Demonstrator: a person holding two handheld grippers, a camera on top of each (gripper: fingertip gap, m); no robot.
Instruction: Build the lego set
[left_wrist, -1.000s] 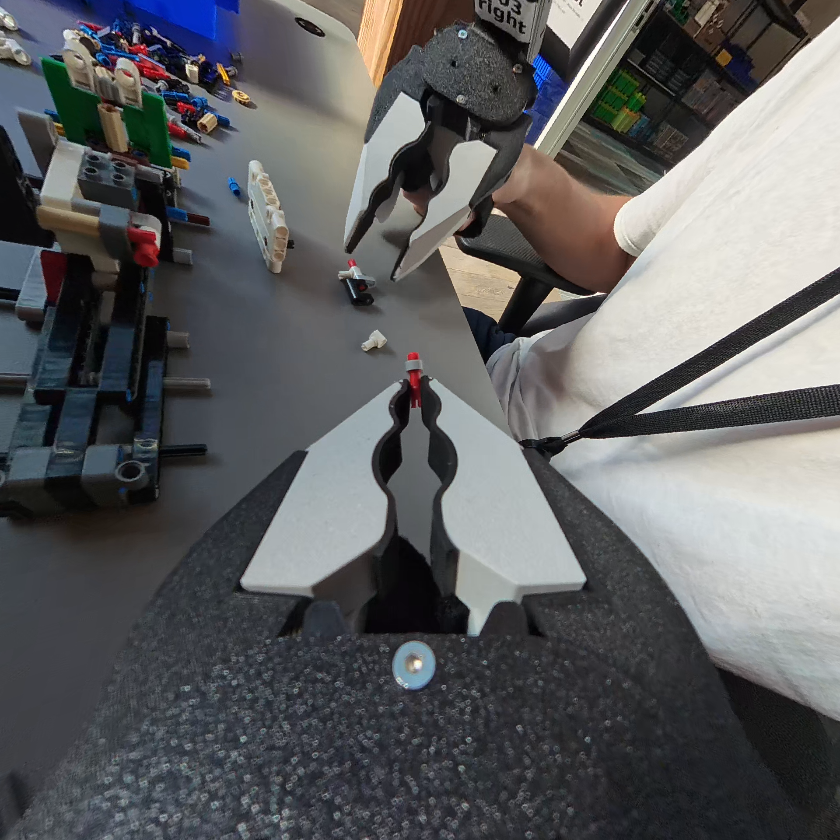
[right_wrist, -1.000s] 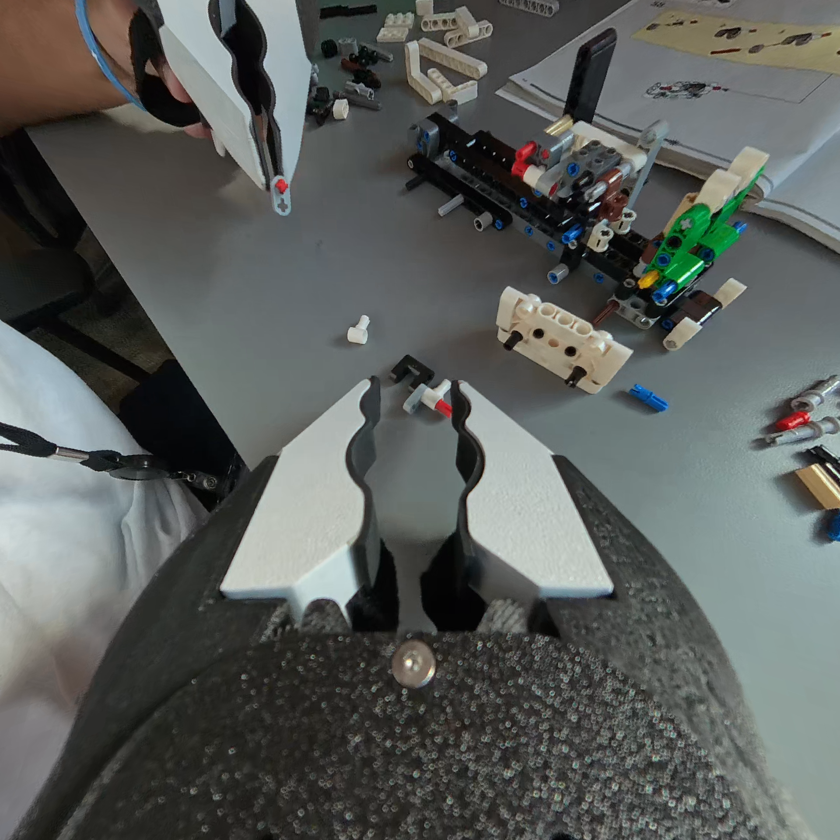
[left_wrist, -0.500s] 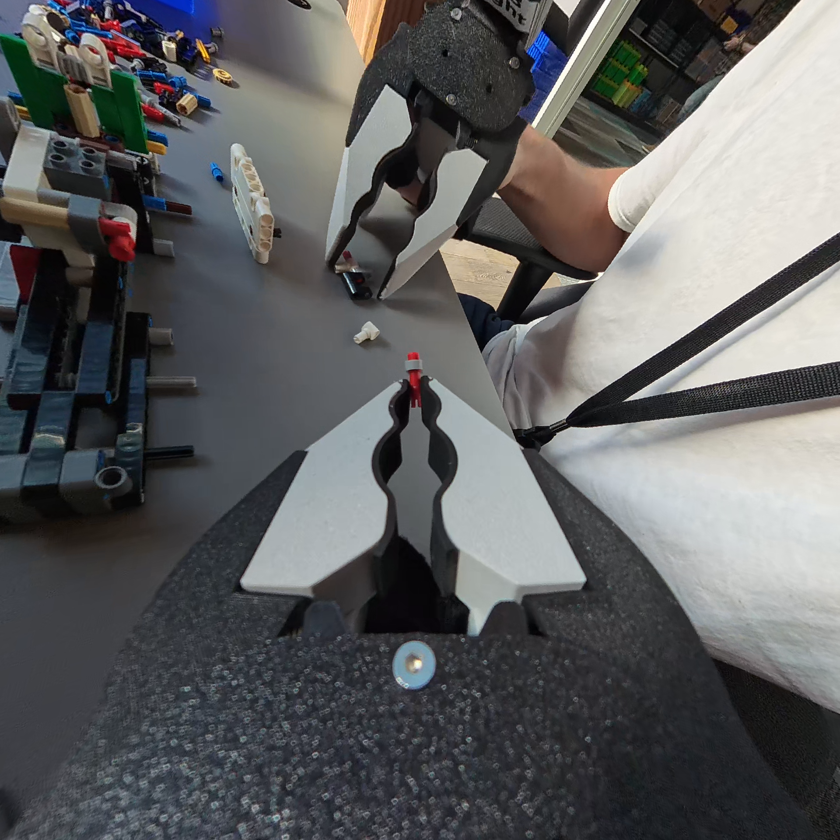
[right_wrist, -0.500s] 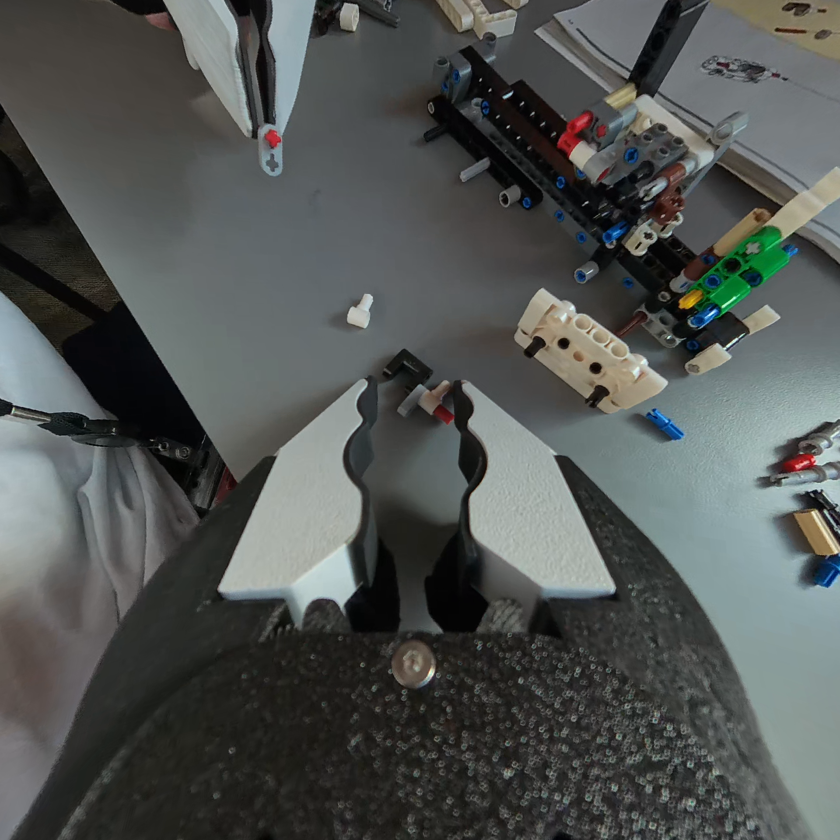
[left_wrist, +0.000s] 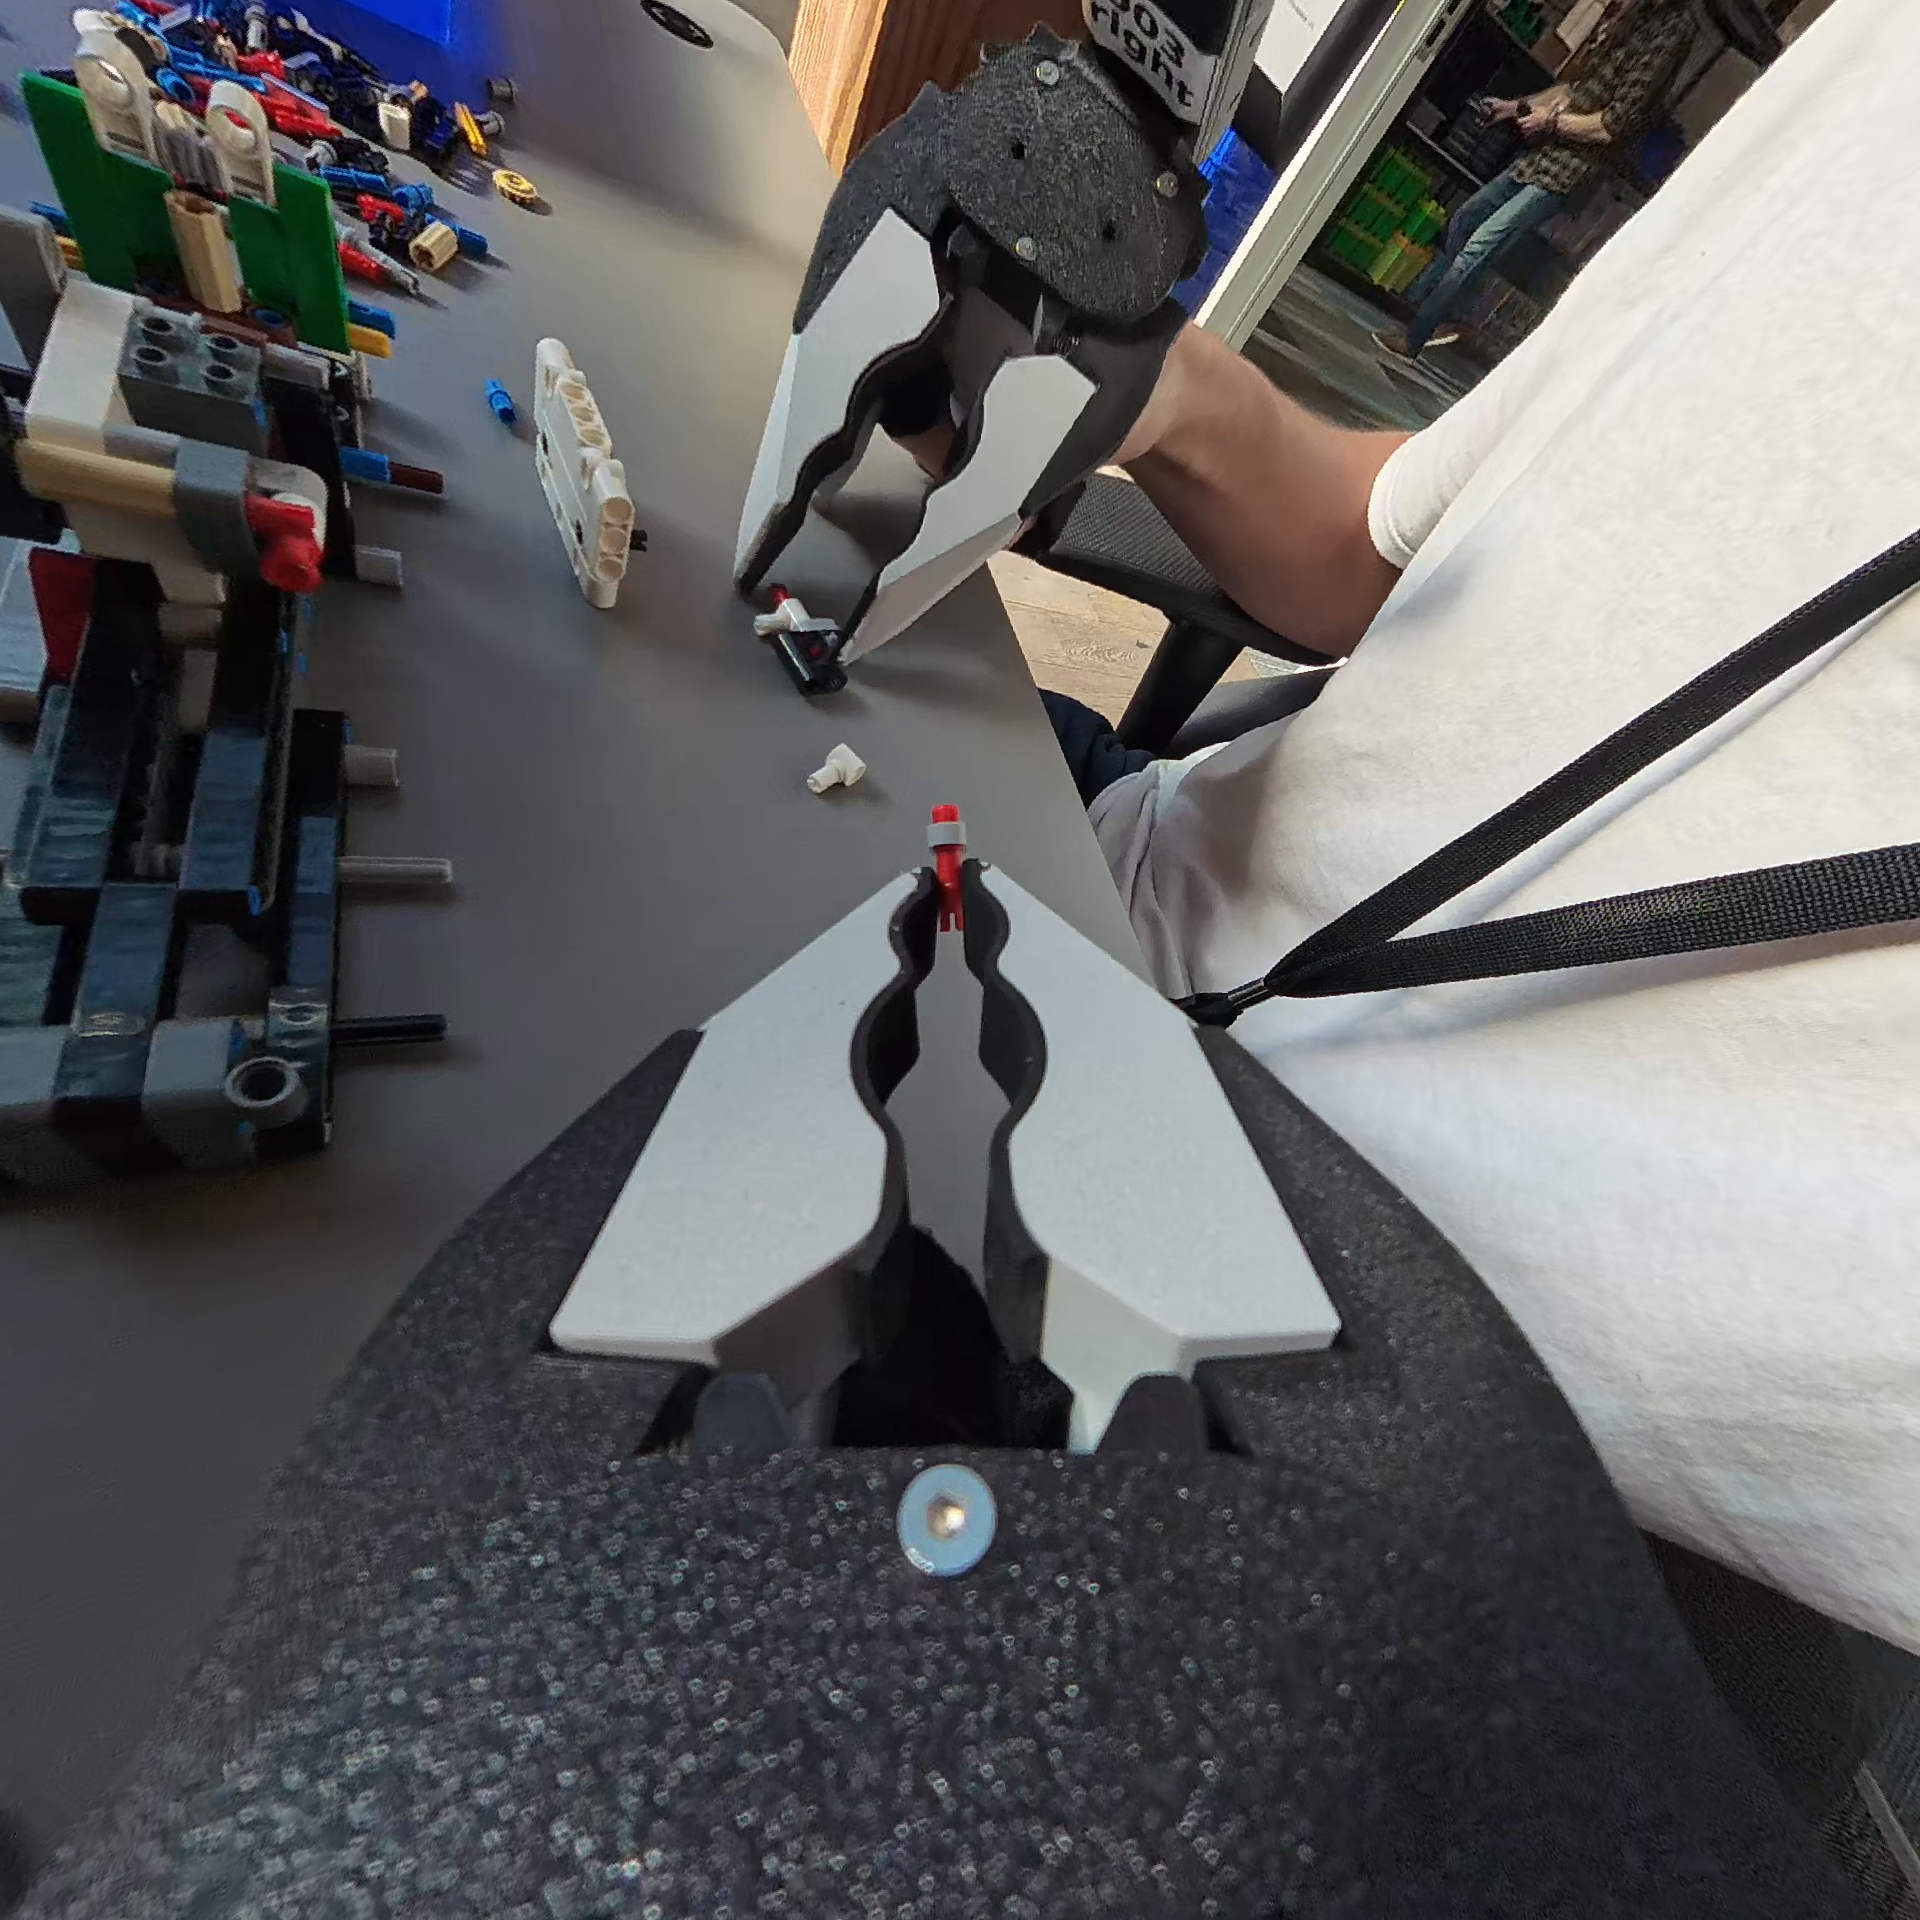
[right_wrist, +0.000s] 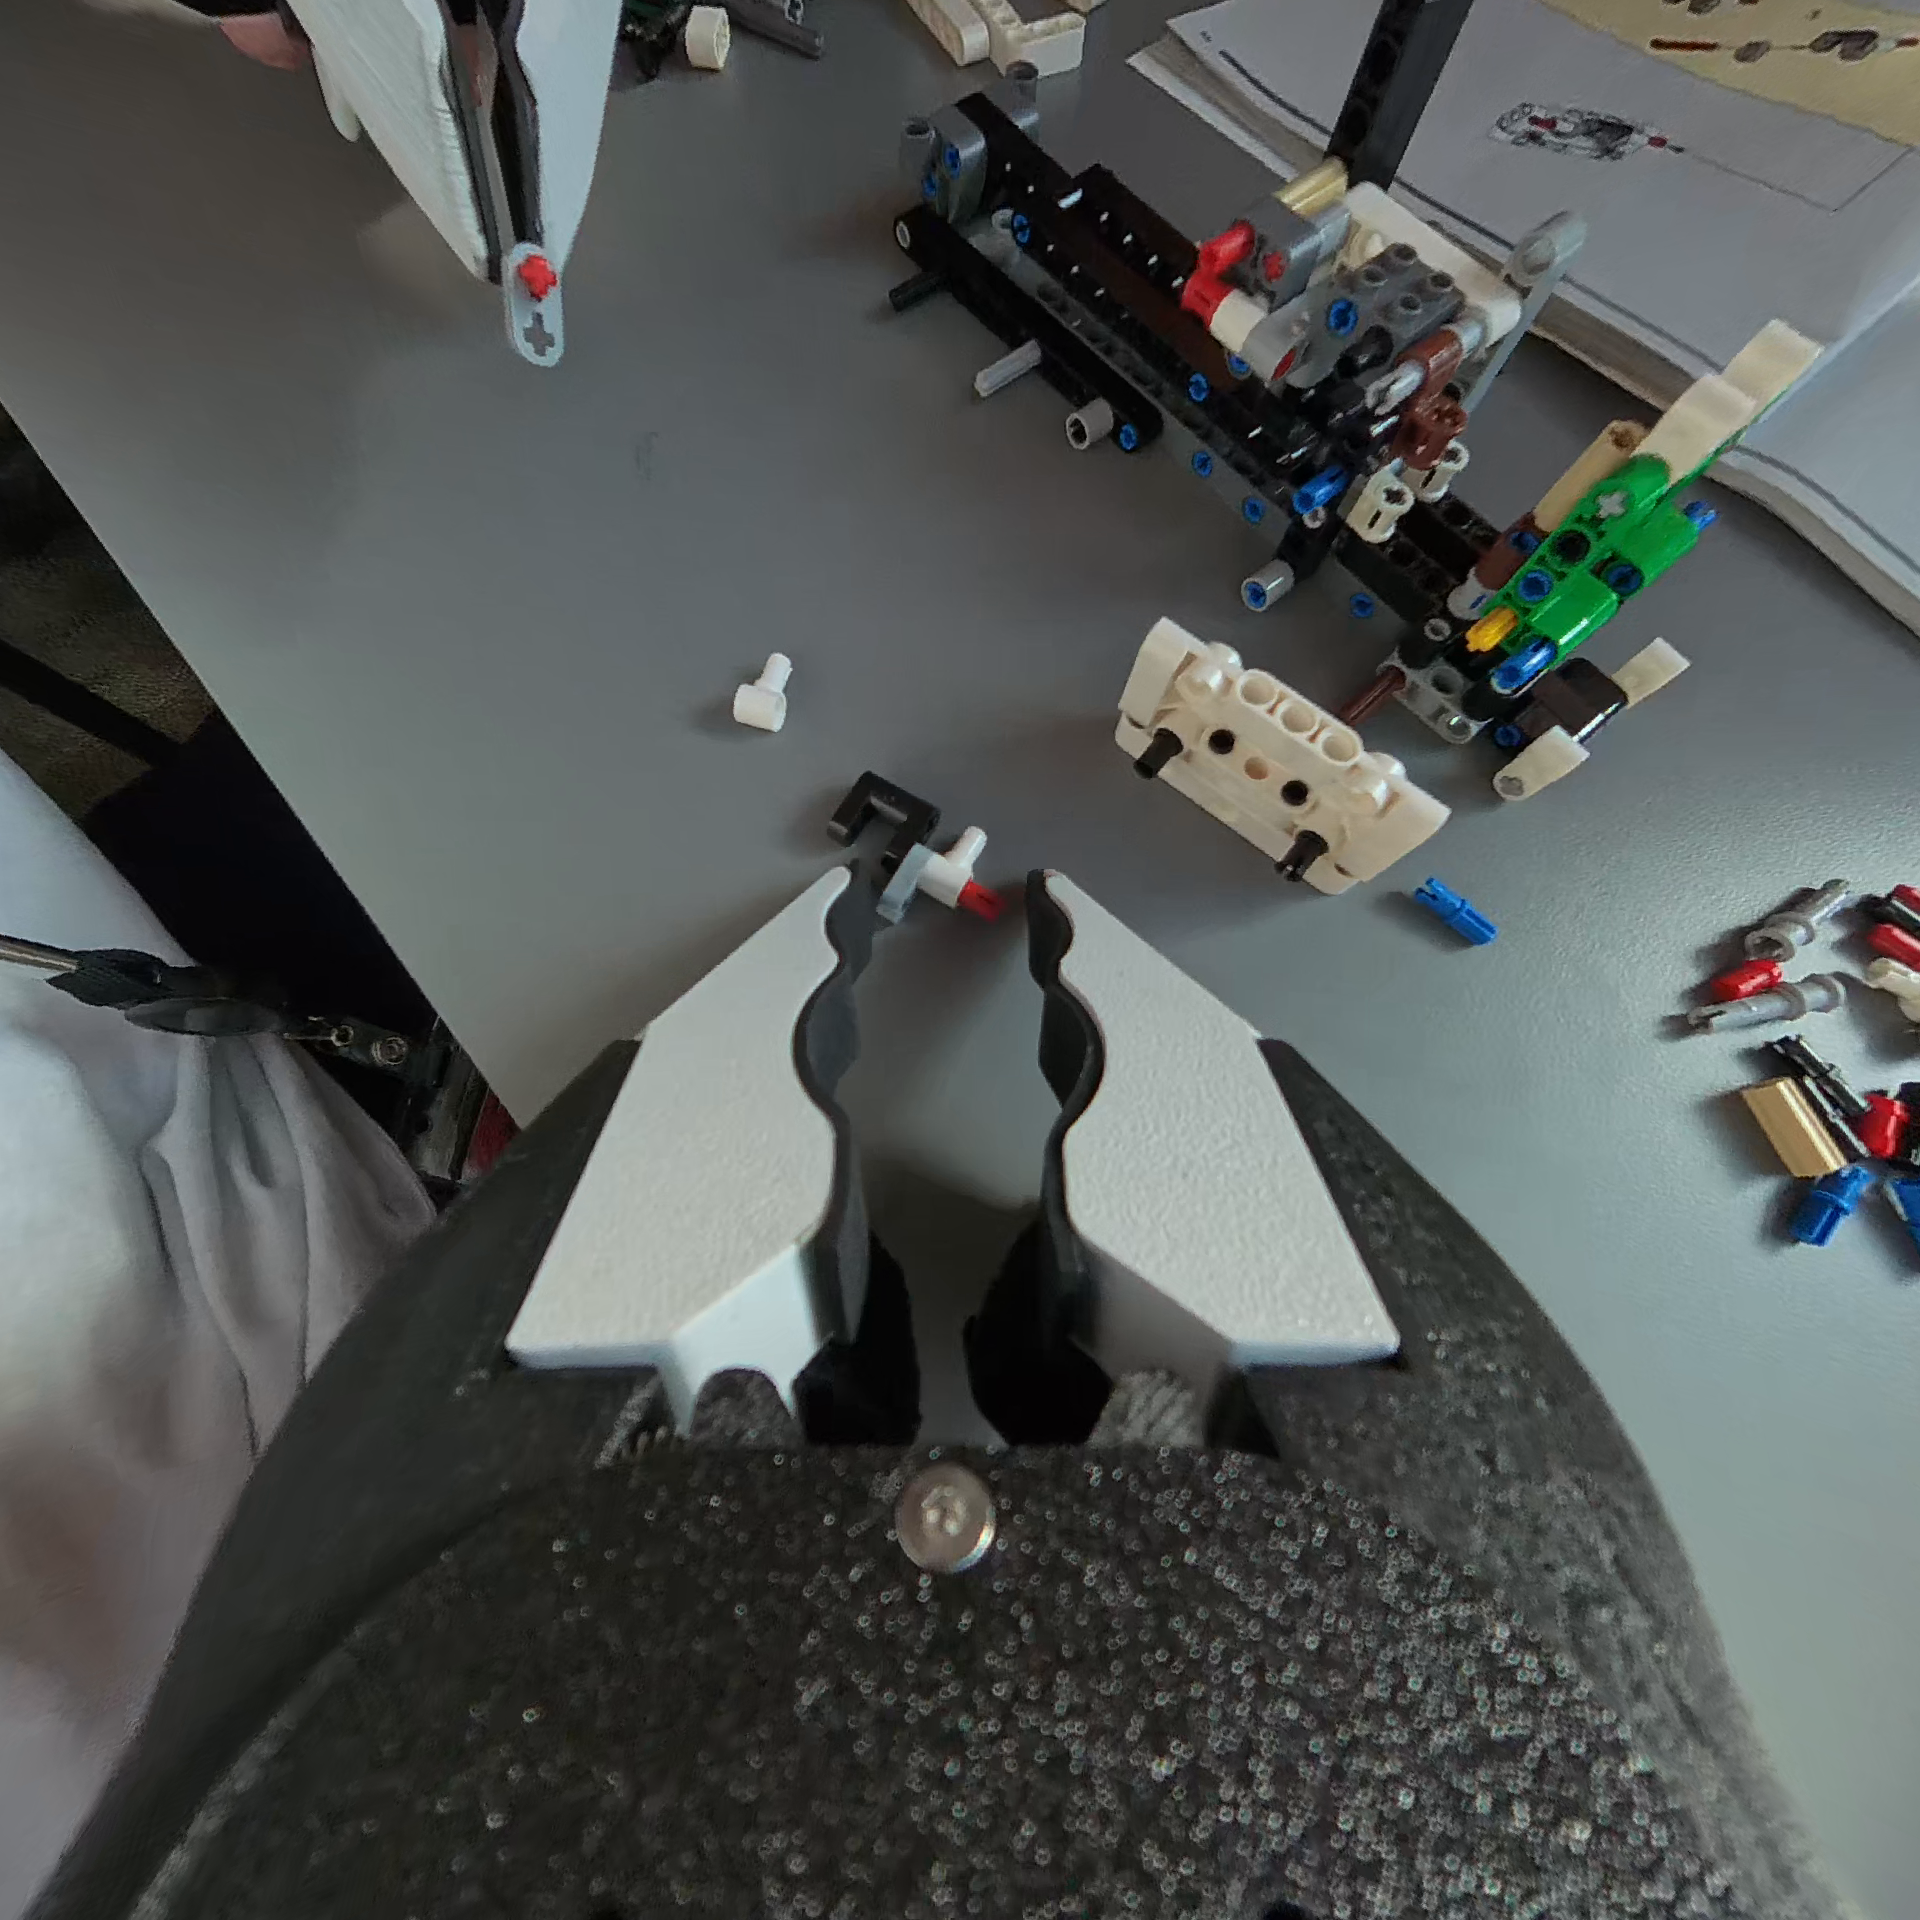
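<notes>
Small brick parts are being handled on a grey table (right_wrist: 520, 540).
A red pin with grey link (left_wrist: 945, 862) is pinched by the closed left gripper (left_wrist: 945, 883); a small black-white-red assembly (right_wrist: 925, 862), at 12 o'clock, is straddled ungripped by the part-open right gripper (right_wrist: 940, 894).

Left gripper (left_wrist: 947, 881): black speckled foam-textured housing, one silver screw (left_wrist: 945, 1521) centred; two pale grey wedge-shaped fingers (left_wrist: 769, 1122) with black wavy inner pads. Right gripper (right_wrist: 940, 894): same build and screw (right_wrist: 943, 1523); a white label on its far end. Wearer: white short-sleeved shirt (left_wrist: 1558, 727), black webbing straps (left_wrist: 1621, 914) joined at a clip.
</notes>
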